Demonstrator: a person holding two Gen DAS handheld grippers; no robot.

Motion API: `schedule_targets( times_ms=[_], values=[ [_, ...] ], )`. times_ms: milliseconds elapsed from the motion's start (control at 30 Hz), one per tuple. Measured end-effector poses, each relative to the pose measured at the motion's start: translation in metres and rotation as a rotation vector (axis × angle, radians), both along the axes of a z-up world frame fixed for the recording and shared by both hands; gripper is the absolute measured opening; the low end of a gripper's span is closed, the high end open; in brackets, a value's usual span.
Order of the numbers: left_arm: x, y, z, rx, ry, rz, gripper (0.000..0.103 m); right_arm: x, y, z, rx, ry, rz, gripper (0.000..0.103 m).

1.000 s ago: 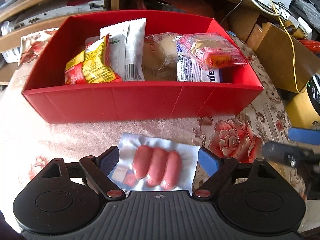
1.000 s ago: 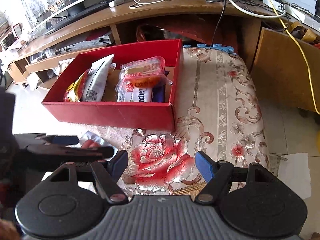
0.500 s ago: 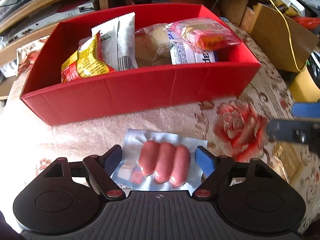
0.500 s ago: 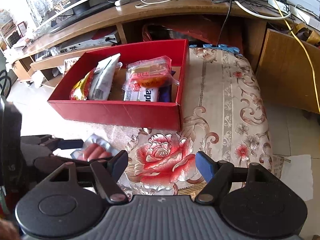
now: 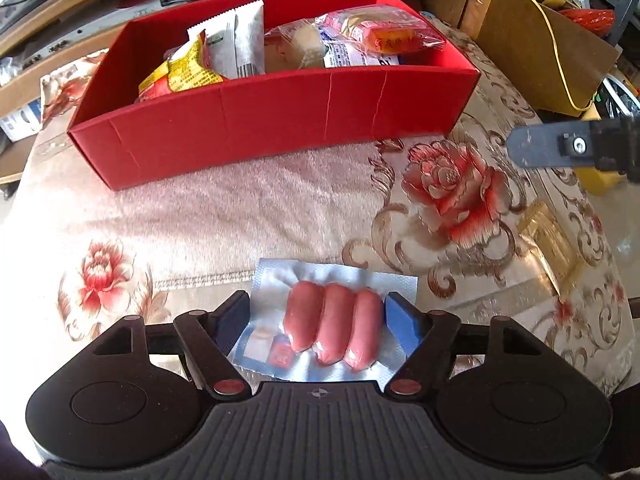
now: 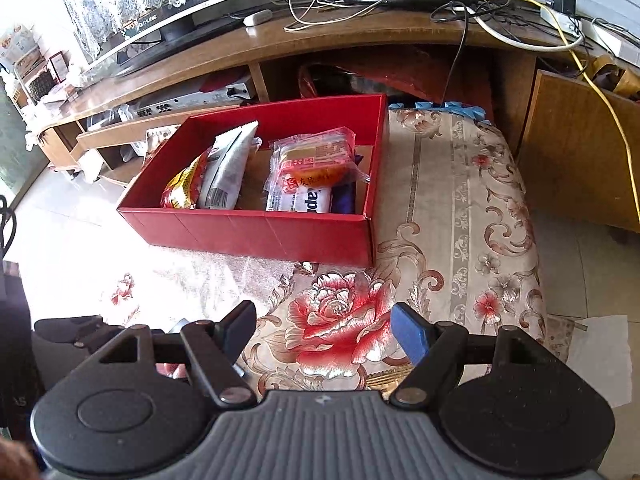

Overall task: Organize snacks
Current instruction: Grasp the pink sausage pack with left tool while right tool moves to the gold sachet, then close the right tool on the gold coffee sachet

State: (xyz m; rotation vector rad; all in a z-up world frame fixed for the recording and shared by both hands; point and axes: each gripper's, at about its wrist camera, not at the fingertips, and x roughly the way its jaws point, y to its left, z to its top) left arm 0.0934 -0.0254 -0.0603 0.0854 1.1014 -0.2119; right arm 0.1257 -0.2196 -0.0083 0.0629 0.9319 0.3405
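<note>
A sealed pack of three pink sausages [image 5: 330,326] sits between the fingers of my left gripper [image 5: 320,316], which has closed in on the pack's edges and holds it above the floral cloth. A red box [image 5: 276,120] lies beyond it, holding a yellow-red snack bag [image 5: 180,74], a white pouch [image 5: 236,42] and clear-wrapped cakes [image 5: 380,34]. My right gripper [image 6: 326,330] is open and empty over the rose pattern. The red box [image 6: 256,232] lies ahead of it to the left.
The floral cloth [image 6: 452,200] covers a low table. A wooden TV stand [image 6: 320,44] with cables stands behind the box, a wooden cabinet [image 6: 580,160] to the right. A right-gripper finger [image 5: 560,146] shows at the right edge of the left wrist view.
My left gripper's fingers have closed in onto the sausage pack and it has pulled back and up from the red box. The right gripper has risen slightly, staying open.
</note>
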Motion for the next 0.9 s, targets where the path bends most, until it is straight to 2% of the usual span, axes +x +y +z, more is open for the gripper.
schedule_targets(
  times_ms=[200, 567, 833, 900],
  values=[
    [-0.002, 0.002, 0.006, -0.027, -0.011, 0.015, 0.078, -0.001, -0.009, -0.009, -0.021, 0.029, -0.020, 0.074],
    [0.003, 0.010, 0.019, -0.137, -0.035, 0.020, 0.078, -0.004, -0.027, -0.042, -0.095, 0.128, -0.076, 0.074],
    [0.004, 0.019, 0.025, -0.197, -0.041, 0.038, 0.078, 0.002, -0.017, -0.063, -0.160, 0.188, -0.040, 0.074],
    [0.004, 0.018, 0.025, -0.199, -0.040, 0.035, 0.078, 0.002, -0.014, -0.066, -0.172, 0.188, -0.025, 0.080]
  ],
)
